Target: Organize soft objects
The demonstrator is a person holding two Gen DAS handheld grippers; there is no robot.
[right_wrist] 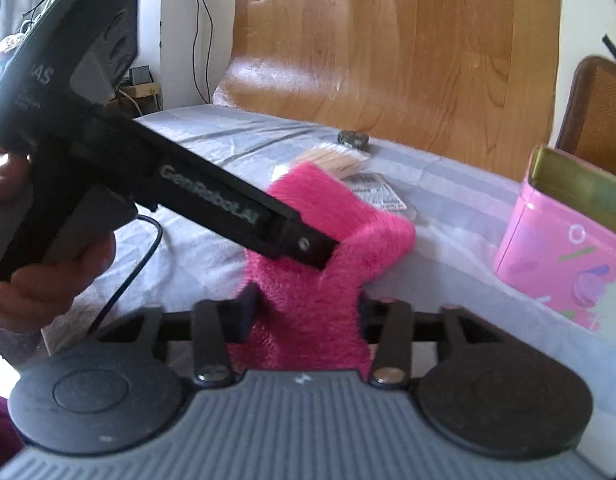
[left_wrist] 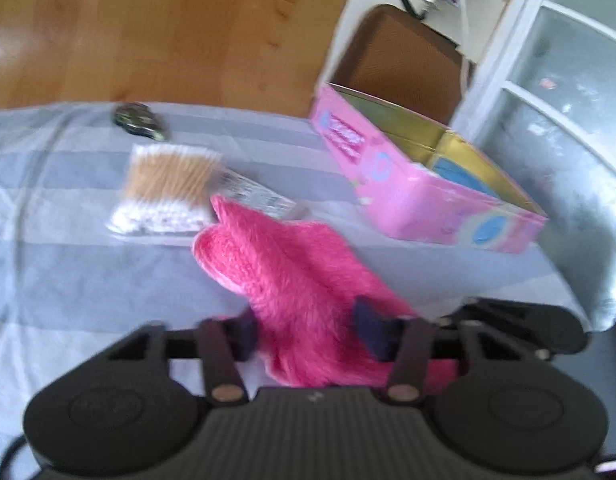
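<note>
Left gripper (left_wrist: pixel 306 330) angled downward, both pads pressed into pink fur. Right gripper (right_wrist: pixel 304 314) likewise clamped, close beside it. Hand (right_wrist: pixel 48 256) wrapped around the left handle.

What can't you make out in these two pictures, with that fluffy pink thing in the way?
- Pink tin, left wrist view: its floor is hidden by its own walls.
- Fuzzy pink cloth, right wrist view: its near end is hidden behind the right gripper.
- Label beside the cotton swab pack, left wrist view: print blurred.
- Small dark object: too blurred to identify.
</note>
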